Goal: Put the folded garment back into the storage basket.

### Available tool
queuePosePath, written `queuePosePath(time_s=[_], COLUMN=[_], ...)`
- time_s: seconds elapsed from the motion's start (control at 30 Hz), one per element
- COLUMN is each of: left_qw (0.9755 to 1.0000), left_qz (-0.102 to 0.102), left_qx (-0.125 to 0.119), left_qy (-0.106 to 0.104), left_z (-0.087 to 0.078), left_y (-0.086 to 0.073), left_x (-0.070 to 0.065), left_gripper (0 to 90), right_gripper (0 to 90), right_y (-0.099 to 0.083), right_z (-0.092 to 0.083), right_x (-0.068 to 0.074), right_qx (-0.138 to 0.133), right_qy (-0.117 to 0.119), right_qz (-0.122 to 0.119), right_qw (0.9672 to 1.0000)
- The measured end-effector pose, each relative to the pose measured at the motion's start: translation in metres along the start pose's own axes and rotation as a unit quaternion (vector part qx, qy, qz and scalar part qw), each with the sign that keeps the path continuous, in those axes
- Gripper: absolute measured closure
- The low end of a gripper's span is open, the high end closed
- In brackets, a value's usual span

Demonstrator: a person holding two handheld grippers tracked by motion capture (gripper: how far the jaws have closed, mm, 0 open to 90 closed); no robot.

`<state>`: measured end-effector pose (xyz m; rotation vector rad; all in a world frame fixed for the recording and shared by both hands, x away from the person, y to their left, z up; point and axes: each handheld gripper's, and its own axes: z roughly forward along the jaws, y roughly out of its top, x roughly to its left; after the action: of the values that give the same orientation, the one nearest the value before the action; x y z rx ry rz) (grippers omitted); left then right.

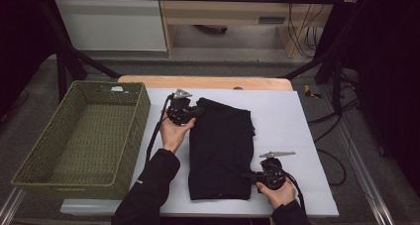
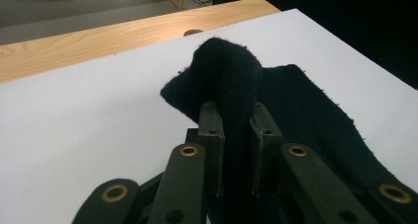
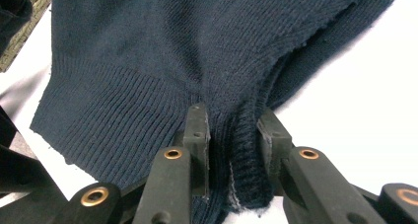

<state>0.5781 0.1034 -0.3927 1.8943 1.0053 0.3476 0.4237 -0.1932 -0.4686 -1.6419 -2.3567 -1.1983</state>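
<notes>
At the near edge of the table, the right gripper (image 1: 249,176) is clamped on the near right corner of a folded dark navy knit sweater (image 1: 220,148), its jaws pinching the bunched ribbed hem between them. The sweater lies lengthwise on a white sheet (image 1: 292,126) that covers the wooden table (image 1: 208,82), stretching from the near edge toward the far side. At its far left corner, the left gripper (image 1: 198,111) grips a fold of the knit tightly, the cloth humping up past the jaws just above the sheet. To the left, well apart from the sweater, a green woven basket (image 1: 126,131) stands beside the sheet.
</notes>
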Motion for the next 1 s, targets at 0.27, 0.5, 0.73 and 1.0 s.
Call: queuePosePath(time_s=[0.27,0.5,0.73,1.0], left_qw=[0.9998,0.9995,0.9988,0.9975], left_qz=[0.019,0.028,0.042,0.062], left_qx=[-0.007,-0.013,-0.024,-0.031], left_qy=[-0.003,-0.007,-0.013,-0.014], left_z=[-0.008,-0.015,-0.024,-0.034], left_y=[0.011,0.018,0.025,0.034], left_x=[-0.013,-0.019,-0.028,-0.038], left_gripper=[78.9,79.0,79.0,79.1], right_gripper=[72.1,72.1,72.1,72.1], right_y=[0.001,0.001,0.002,0.003], right_z=[-0.002,-0.005,-0.007,-0.008], right_x=[0.001,0.002,0.002,0.004], right_qx=[-0.002,-0.008,-0.012,-0.017], right_qy=[0.004,0.009,0.012,0.017], right_qz=[-0.002,-0.003,-0.005,-0.007], right_qw=[1.0,0.9999,0.9998,0.9997])
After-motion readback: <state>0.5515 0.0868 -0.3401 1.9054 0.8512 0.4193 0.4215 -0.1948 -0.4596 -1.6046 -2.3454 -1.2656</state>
